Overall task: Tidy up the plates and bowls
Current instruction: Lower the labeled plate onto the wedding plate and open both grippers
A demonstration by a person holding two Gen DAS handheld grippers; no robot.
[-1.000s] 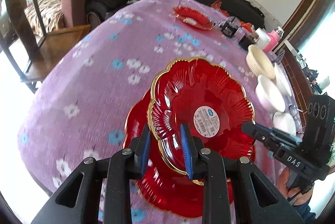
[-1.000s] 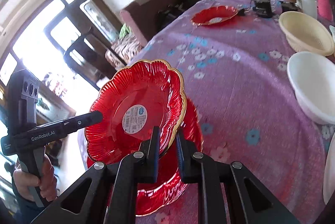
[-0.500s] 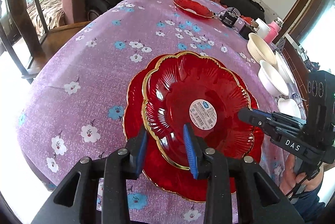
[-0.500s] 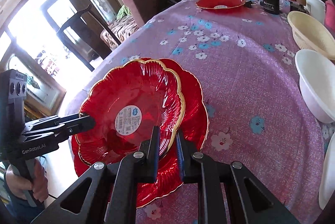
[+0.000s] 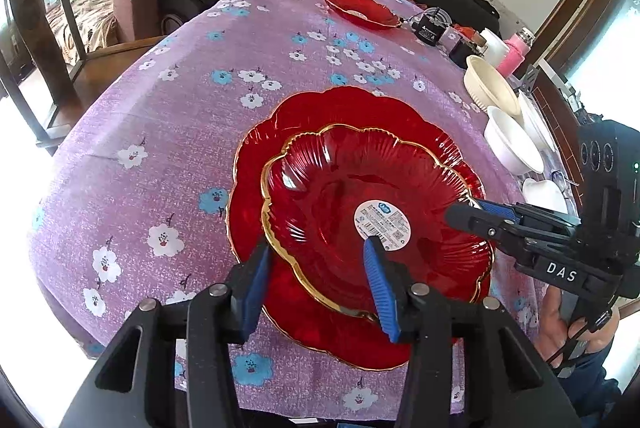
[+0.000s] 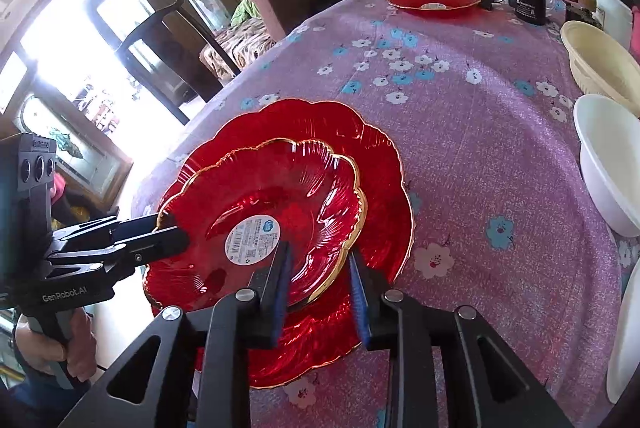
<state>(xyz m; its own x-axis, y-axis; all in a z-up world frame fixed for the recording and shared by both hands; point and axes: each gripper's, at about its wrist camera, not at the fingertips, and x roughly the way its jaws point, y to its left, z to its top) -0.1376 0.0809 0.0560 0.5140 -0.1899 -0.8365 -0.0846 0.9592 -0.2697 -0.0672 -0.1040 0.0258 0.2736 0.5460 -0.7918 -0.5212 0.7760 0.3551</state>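
Left hand-held gripper (image 5: 318, 278) astride red plate (image 5: 340, 203) rim, unclamped

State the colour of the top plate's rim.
Gold, on the red top plate; clearest in the left wrist view.

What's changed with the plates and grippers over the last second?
The smaller red plate came down flat onto the larger red plate. Both the left gripper and right gripper have just been opening, releasing its rim. The far red plate and white bowl stayed put.
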